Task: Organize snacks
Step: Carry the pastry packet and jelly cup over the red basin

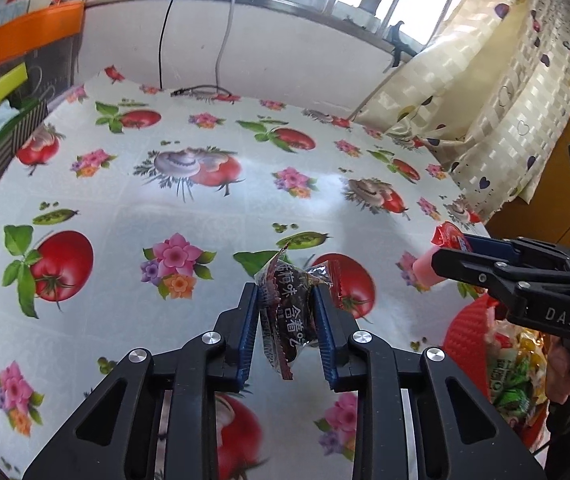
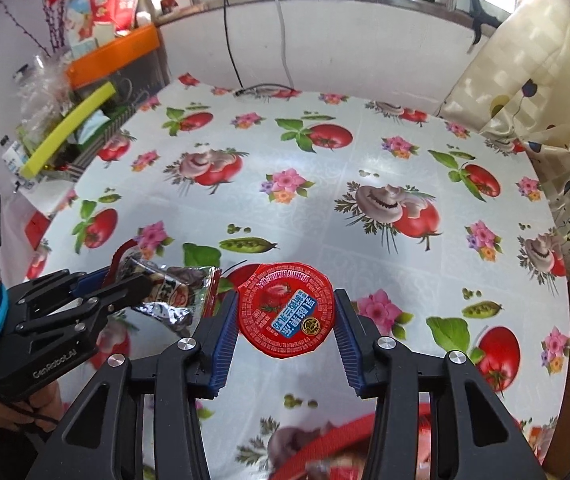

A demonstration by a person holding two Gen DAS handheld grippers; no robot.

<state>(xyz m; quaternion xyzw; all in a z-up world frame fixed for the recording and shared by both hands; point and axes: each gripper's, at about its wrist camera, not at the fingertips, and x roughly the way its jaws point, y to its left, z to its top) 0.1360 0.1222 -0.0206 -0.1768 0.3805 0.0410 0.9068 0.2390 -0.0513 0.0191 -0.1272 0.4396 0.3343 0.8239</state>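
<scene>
The left hand-held gripper [image 1: 287,326] was seen clamped on a dark snack packet [image 1: 287,312] with white lettering, its blue ribbed pads pressed against both sides of the crinkled wrapper. The packet was held clear above the counter [image 1: 213,208], which was covered by a glossy cloth printed with tomatoes, mushrooms and flowers. In the right wrist view the same gripper [image 2: 133,280] was shown at the lower left, with the foil packet [image 2: 173,284] sticking out beyond its fingertips.

The right hand-held gripper [image 2: 287,316] was clamped on a round jelly cup [image 2: 285,310] with a red foil lid and a blue label, held by its rim between the two blue pads, lid facing the camera. The cup was lifted off the counter [image 2: 325,200]. From the left wrist view this gripper [image 1: 451,254] was seen reaching in from the right, the red-lidded, pink-bodied cup [image 1: 441,248] at its tips.

A red basket [image 1: 467,332] holding green and yellow wrapped sweets was seen at the near right edge of the counter, below the right gripper; its red rim [image 2: 325,444] also appeared at the bottom of the right wrist view. A patterned curtain [image 1: 497,92] hung at the far right, and an orange tray [image 2: 113,56] with clutter stood at the far left.
</scene>
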